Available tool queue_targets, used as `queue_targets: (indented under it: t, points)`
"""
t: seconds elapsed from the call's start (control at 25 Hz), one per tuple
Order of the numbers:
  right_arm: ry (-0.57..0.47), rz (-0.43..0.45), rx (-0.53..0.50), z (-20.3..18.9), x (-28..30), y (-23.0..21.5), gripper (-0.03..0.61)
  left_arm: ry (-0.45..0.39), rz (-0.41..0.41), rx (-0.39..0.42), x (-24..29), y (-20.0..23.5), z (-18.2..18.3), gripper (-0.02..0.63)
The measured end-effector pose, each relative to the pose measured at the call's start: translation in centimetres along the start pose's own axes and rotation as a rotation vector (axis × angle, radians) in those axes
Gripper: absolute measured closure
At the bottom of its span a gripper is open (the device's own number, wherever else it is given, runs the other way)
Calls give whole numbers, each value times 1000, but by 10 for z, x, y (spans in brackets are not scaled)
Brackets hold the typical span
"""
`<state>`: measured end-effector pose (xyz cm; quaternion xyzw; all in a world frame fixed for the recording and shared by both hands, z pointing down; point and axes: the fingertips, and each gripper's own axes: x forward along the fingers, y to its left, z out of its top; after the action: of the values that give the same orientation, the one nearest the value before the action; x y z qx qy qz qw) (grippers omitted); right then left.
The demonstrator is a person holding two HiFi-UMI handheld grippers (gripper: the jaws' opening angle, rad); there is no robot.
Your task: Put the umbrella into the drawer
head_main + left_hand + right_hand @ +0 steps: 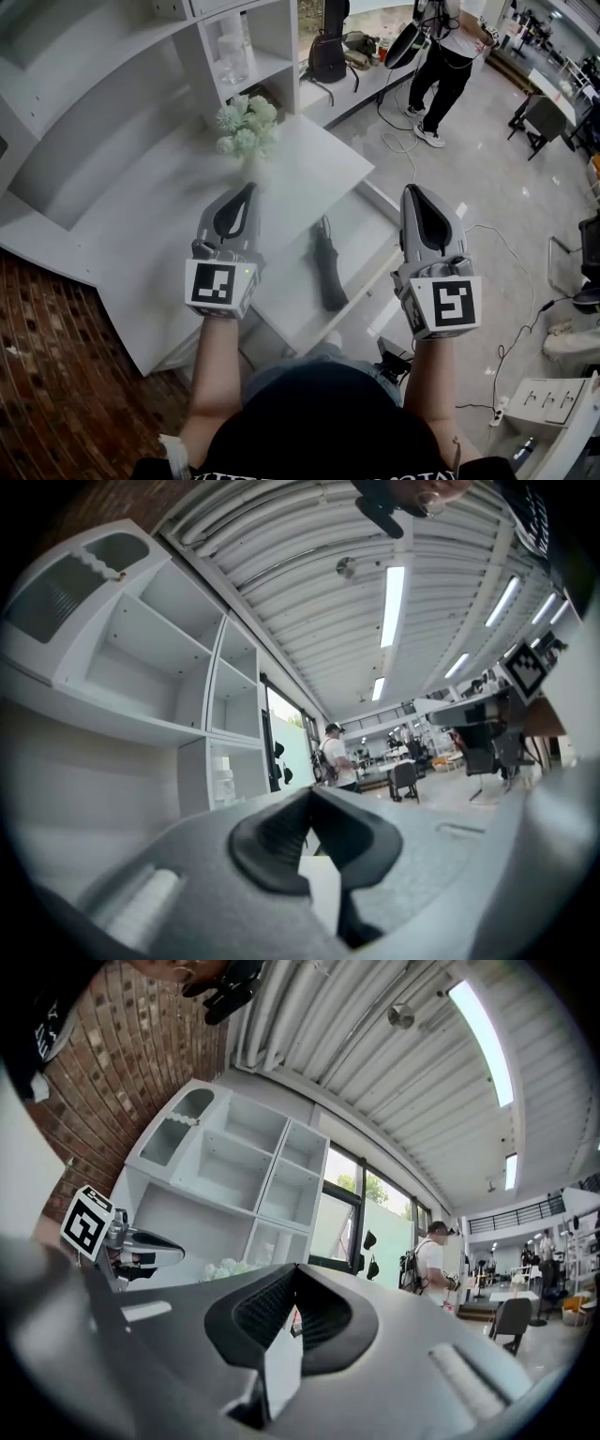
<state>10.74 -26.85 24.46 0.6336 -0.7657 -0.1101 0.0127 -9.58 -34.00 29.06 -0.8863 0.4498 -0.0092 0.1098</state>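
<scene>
The folded umbrella (328, 272) lies in the open drawer (364, 230), at 3 o'clock from your left gripper (247, 190). Both the left and the right gripper (412, 192) have jaws together, empty. Expect a light, stiff-cored umbrella with slippery fabric; grip it mid-body.

Both forearms (214, 375) reach forward, side by side and well apart. The left gripper (248, 190) and right gripper (413, 192) point ahead, roughly level. The right jaws are pressed together and empty; the left jaws seem closed too.
</scene>
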Motion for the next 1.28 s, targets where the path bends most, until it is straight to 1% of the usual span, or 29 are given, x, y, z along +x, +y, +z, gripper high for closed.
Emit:
queue_targets:
  t: [0.28, 0.48, 0.8, 0.92, 1.08, 1.28]
  points:
    - [-40, -22, -38, 8, -3, -7, 575, -58, -10, 18, 2, 3, 17, 615]
    - [-15, -29, -91, 7, -3, -10, 575, -44, -25, 18, 2, 1, 21, 617]
    - [-15, -27, -91, 9, -3, -10, 575, -55, -32, 26, 0, 0, 25, 616]
    - [-24, -13, -105, 11, -5, -8, 575, -57, -32, 27, -1, -1, 26, 617]
    - [-27, -14, -97, 14, -7, -9, 575, -82, -32, 35, -1, 0, 29, 616]
    - [-29, -7, -116, 13, -8, -10, 575, -66, -36, 27, 0, -3, 27, 617]
